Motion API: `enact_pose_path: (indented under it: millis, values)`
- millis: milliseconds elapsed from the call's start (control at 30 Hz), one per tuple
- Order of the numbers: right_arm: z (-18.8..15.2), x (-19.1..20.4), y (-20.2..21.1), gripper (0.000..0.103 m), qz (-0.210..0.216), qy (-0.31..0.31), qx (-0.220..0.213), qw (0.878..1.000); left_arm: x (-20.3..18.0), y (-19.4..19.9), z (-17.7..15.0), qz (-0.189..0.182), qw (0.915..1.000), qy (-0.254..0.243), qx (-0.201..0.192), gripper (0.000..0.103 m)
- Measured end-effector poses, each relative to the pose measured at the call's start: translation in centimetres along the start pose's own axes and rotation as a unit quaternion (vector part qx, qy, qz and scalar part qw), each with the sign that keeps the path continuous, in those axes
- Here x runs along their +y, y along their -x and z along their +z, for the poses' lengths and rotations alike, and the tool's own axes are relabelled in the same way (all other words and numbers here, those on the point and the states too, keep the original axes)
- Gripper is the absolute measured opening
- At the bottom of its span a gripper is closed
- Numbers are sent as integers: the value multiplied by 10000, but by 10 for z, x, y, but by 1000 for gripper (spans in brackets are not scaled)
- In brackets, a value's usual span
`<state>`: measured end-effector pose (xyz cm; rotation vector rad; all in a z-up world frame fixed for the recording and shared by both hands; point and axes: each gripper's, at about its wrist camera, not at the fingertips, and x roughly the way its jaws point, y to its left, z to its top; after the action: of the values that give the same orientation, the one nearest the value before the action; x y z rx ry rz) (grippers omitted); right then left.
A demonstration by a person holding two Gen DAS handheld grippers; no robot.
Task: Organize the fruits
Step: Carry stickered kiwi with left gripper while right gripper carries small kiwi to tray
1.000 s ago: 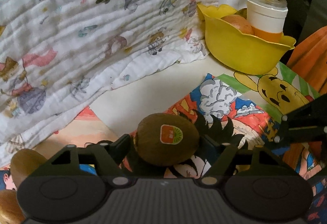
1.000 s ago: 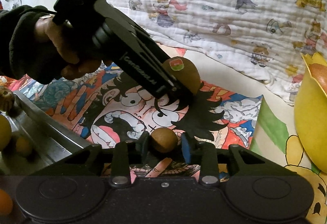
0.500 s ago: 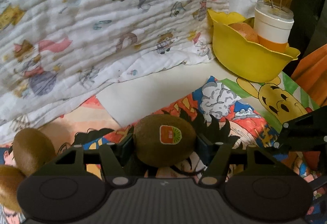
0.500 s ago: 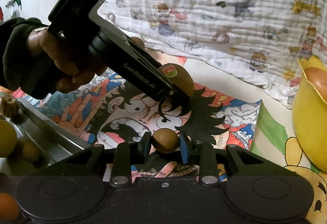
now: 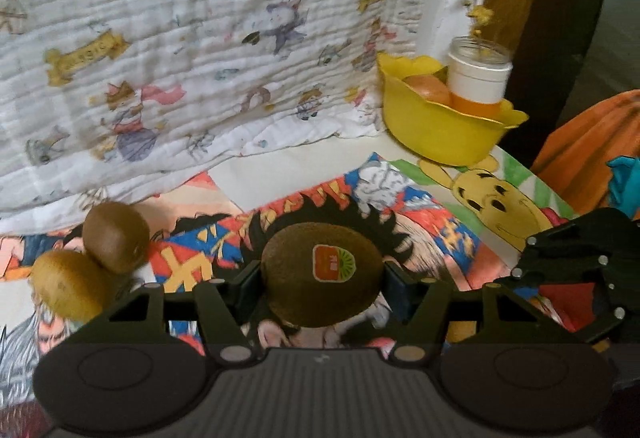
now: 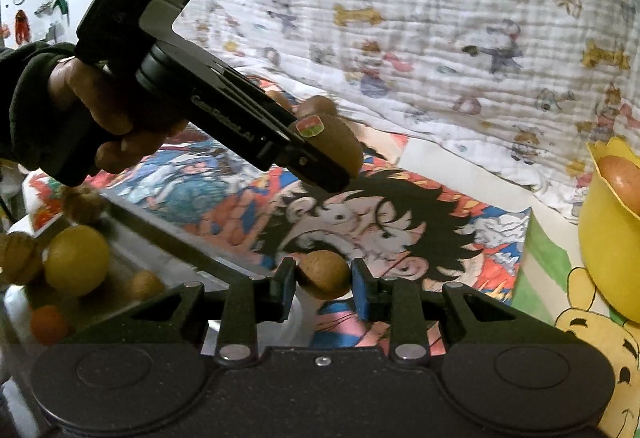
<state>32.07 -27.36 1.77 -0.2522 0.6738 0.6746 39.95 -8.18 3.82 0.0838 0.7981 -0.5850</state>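
Lifted kiwi (image 5: 322,274) nearer yellow bowl (image 5: 440,130), path unobstructed.

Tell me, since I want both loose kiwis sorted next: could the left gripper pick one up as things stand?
Probably not yet. The left gripper is already shut on a stickered kiwi, so its jaws are full. The two loose kiwis lie uncovered on the mat beside it; nothing else blocks them.

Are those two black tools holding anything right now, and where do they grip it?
Yes. The left tool pinches a stickered kiwi across its two ends; the right tool squeezes a small round brown fruit by its sides.
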Motion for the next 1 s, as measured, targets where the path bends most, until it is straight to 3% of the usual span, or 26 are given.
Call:
enact_pose_path:
  millis: [467,1000]
  values:
    - [-37,48,43,32,195,400,242,9987,-37,39,-46,-377,9989,-260,86,67]
    - [-65,75,65,32,469,730,592,9945,-68,38,-85,-697,9936,-700,550,67]
